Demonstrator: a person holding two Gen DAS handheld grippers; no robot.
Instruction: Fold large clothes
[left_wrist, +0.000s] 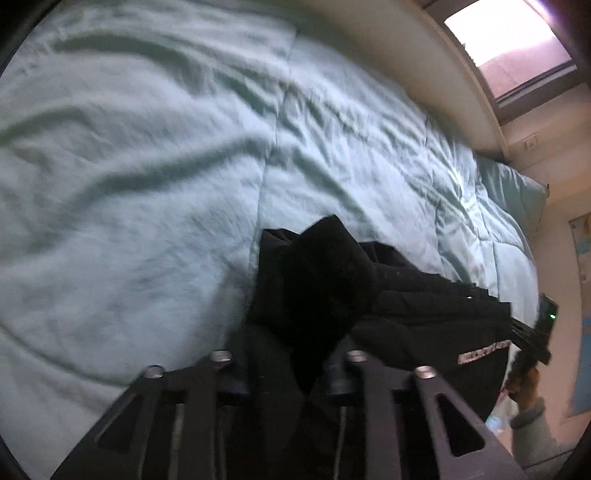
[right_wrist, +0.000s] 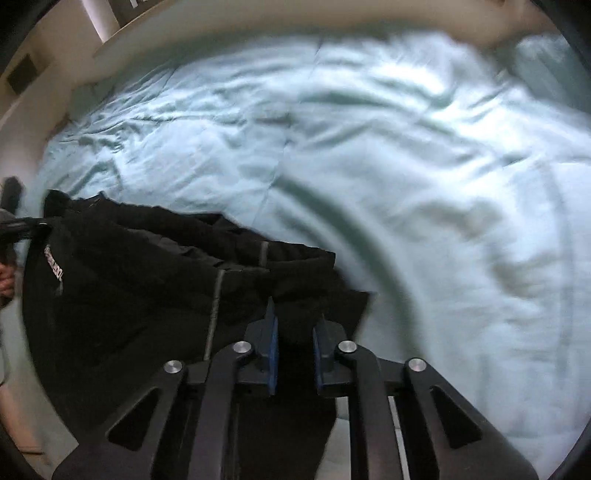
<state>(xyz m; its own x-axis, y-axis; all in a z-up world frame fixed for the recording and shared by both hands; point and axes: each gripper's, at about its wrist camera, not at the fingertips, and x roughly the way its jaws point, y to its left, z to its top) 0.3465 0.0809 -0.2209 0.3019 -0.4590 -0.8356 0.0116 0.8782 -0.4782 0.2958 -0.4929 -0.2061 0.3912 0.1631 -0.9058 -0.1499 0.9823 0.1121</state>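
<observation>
Left wrist view: black jacket (left_wrist: 388, 295) bunched low-centre to lower right of frame, lying on the pale teal quilt (left_wrist: 147, 166). Left gripper (left_wrist: 295, 369) at bottom centre – jaws drawn in on a raised fold of the black fabric, which stands up between the fingers. Jacket's long axis runs from these jaws out toward the right edge, where the other gripper and a hand show small.

Right wrist view: same jacket fills the lower left, white label near the left edge. Right gripper (right_wrist: 295, 343) bottom centre – blue pads nearly together, pinching a fabric edge. Garment stretches away from these jaws toward frame left.

So both hold opposite ends; cloth spans betw. them, slack. Next move likely a lift + spread along that axis.
</observation>
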